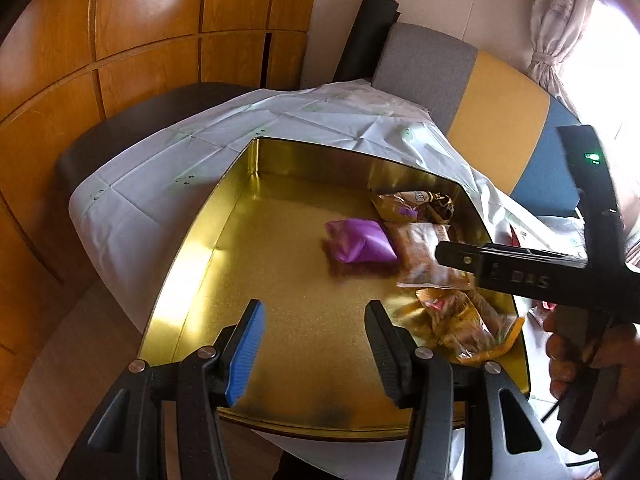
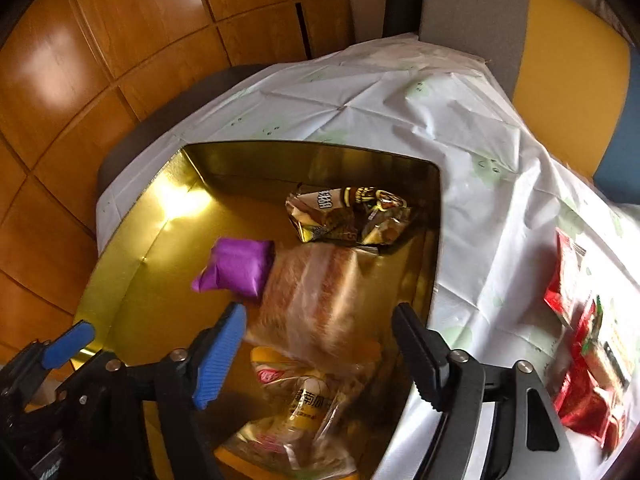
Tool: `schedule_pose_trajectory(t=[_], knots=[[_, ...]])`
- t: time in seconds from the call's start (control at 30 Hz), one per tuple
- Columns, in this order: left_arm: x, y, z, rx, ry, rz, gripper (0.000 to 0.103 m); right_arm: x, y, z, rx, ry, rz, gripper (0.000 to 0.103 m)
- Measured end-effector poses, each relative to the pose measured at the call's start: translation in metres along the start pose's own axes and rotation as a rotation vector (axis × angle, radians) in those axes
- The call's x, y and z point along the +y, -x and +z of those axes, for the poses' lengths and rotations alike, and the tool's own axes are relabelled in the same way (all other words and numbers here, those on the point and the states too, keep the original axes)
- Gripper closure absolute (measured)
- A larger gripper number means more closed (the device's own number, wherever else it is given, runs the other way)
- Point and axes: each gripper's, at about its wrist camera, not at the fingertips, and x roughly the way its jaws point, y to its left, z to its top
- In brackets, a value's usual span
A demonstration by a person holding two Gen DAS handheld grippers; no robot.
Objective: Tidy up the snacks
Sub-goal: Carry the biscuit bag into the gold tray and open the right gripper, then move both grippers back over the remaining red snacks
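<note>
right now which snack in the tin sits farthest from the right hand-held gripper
The brown-and-gold packet in the gold tin's far corner; the purple pouch, clear bread bag and yellow-labelled bag lie nearer.

1. Daylight is pouring in from the window point(image 1: 612, 48) at the upper right, blowing it out to white.
2. Glare is flaring on the gold tin's point(image 1: 192, 264) left wall in both views.
3. The bread packet point(image 2: 316, 296) is smearing with motion blur.
4. Fisheye distortion is bending the wooden panels point(image 2: 80, 80), and corners are darkening.
</note>
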Motion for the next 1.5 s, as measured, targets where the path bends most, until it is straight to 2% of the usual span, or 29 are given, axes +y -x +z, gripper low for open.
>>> schedule_pose_trajectory(t=[0.17, 0.33, 0.43, 0.73, 1.13, 1.5], knots=[[-0.009, 0.002, -0.001, 0.000, -0.025, -0.002, 0.051, -0.004, 0.026, -0.011, -0.063, -0.009, 0.028, 0.027], [-0.017, 0.007, -0.002, -0.002, -0.050, -0.004, 0.051, -0.006, 0.048, -0.027, -0.106, -0.009, 0.020, 0.024], [-0.022, 0.010, -0.002, -0.005, -0.065, -0.005, 0.050, -0.012, 0.060, -0.036, -0.124, -0.019, 0.015, 0.020], [-0.038, 0.016, -0.007, -0.012, -0.109, -0.017, 0.050, -0.035, 0.085, -0.063, -0.154, -0.052, -0.022, 0.019], [-0.050, 0.022, -0.012, -0.014, -0.149, -0.031, 0.050, -0.084, 0.111, -0.091, -0.156, -0.108, -0.122, 0.015], [-0.064, 0.022, -0.014, -0.004, -0.193, -0.037, 0.050, -0.154, 0.145, -0.108, -0.148, -0.154, -0.271, 0.013]])
